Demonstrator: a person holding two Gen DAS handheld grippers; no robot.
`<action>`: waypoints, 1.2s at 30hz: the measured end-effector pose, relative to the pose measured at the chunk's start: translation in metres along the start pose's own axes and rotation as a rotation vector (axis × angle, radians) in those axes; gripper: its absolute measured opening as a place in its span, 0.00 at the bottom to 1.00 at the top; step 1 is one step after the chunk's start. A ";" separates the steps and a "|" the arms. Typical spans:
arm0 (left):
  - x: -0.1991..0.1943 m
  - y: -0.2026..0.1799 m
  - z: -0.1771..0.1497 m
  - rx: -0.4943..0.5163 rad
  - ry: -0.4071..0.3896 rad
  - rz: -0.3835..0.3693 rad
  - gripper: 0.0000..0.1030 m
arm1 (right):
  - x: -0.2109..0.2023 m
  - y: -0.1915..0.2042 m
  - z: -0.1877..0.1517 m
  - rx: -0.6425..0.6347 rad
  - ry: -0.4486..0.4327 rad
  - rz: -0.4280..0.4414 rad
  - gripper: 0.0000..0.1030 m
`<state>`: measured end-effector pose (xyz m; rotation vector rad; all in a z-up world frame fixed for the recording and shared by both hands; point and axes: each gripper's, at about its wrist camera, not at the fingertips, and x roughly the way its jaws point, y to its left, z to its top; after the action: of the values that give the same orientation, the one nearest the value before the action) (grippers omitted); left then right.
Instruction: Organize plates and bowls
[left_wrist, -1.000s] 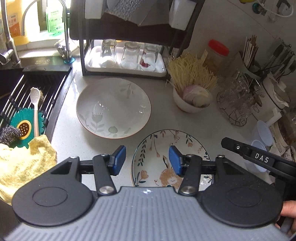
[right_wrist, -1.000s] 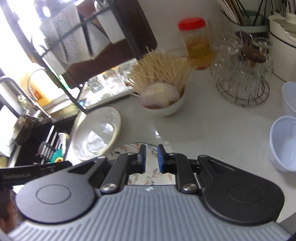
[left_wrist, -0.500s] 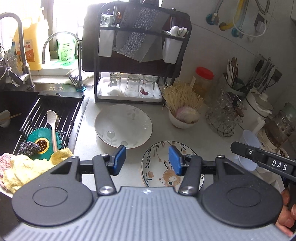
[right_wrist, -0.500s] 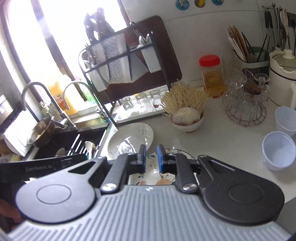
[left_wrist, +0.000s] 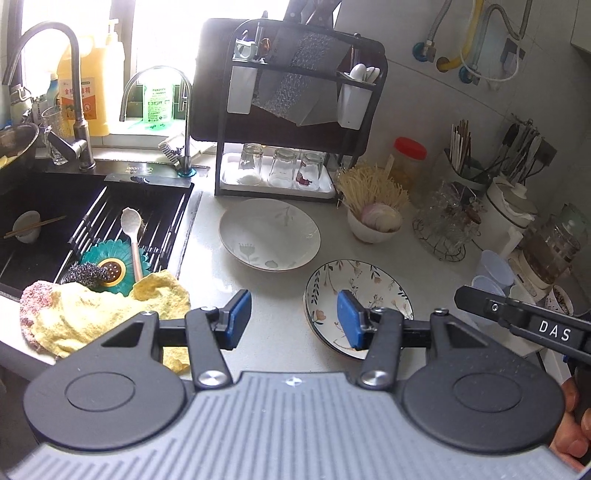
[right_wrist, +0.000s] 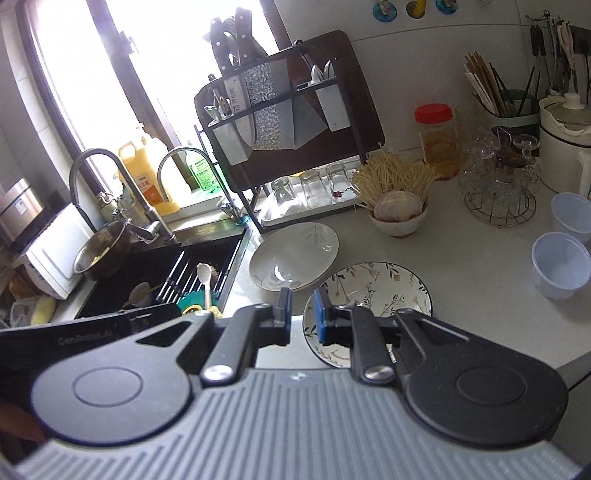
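Pale speckled stone table (left_wrist: 436, 269) under a bright window. From the left: black recessed sink (left_wrist: 55, 206) holding a teal flower-shaped strainer (left_wrist: 107, 271) and a white ceramic spoon (left_wrist: 131, 236); a crumpled yellow cloth (left_wrist: 92, 314) on the sink edge; a black metal drying rack (left_wrist: 295, 110) at twelve o'clock. The wide white leaf-printed bowl (left_wrist: 269, 234) sits below the rack, with the round floral-patterned plate (left_wrist: 364, 291) just beside it at its four o'clock.

Only the right wrist view shows two translucent plastic cups (right_wrist: 561, 269) at three o'clock and a steel bowl (right_wrist: 99, 247) by the tap.

Left gripper (left_wrist: 293, 319): jaws about half open, empty, above the table. Right gripper (right_wrist: 302, 315): jaws nearly closed, a narrow gap, gripping nothing.
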<state>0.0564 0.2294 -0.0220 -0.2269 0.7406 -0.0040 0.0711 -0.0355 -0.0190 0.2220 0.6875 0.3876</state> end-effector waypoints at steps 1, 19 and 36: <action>-0.001 0.002 -0.001 -0.004 0.001 -0.002 0.56 | 0.000 0.002 0.000 -0.002 0.002 0.000 0.16; 0.072 0.041 0.036 -0.060 0.076 0.008 0.56 | 0.073 0.006 0.028 -0.013 0.062 -0.037 0.16; 0.183 0.084 0.086 -0.102 0.184 0.016 0.56 | 0.178 -0.013 0.059 0.057 0.189 -0.087 0.24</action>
<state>0.2431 0.3135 -0.1003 -0.3214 0.9268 0.0282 0.2393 0.0233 -0.0804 0.2100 0.8915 0.3085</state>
